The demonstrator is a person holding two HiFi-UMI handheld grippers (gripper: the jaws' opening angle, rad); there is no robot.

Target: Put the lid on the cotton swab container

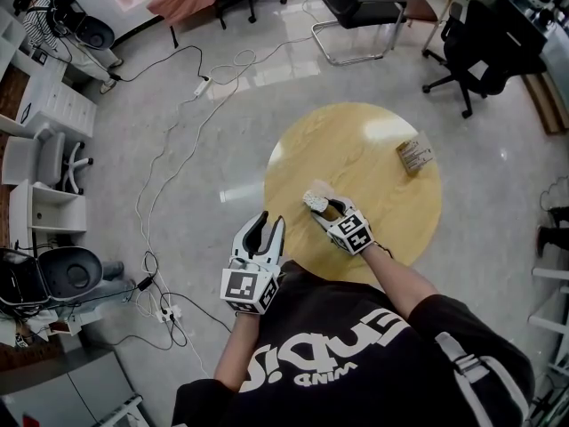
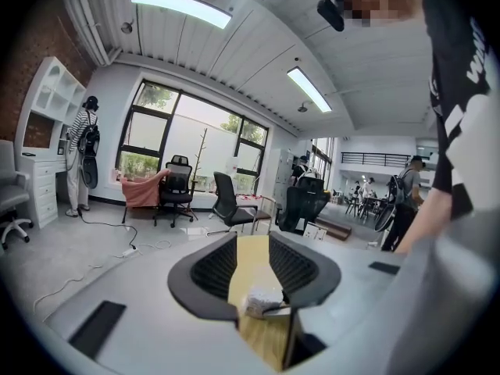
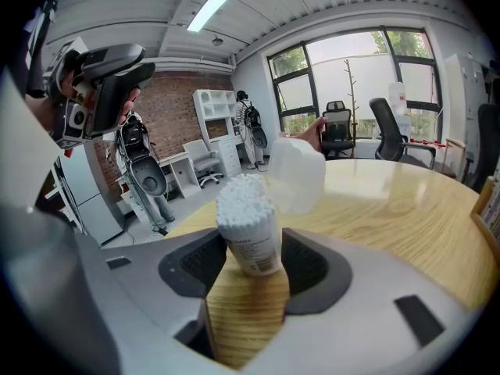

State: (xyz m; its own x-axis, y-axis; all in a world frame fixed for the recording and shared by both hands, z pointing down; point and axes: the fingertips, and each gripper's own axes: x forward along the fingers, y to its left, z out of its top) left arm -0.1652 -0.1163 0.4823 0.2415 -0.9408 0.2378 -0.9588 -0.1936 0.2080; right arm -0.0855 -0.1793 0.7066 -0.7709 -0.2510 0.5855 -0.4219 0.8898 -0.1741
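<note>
The cotton swab container point(image 3: 255, 248), a small clear tube packed with white swabs, stands upright on the round wooden table point(image 1: 373, 140). My right gripper point(image 3: 251, 247) is shut on its body. In the head view the right gripper point(image 1: 327, 210) and the container point(image 1: 316, 203) are near the table's front left. The translucent white lid point(image 3: 297, 174) lies on the table just behind the container, apart from it. My left gripper point(image 1: 267, 223) hangs off the table's left edge, jaws apart and empty. In the left gripper view its jaws point(image 2: 251, 244) frame the container point(image 2: 264, 298) beyond them.
A small cardboard box point(image 1: 414, 156) sits at the table's far right. Office chairs point(image 1: 484, 47) stand beyond the table, and cables with a power strip point(image 1: 203, 85) run over the floor to the left. A person stands by white shelves point(image 3: 244, 123) in the distance.
</note>
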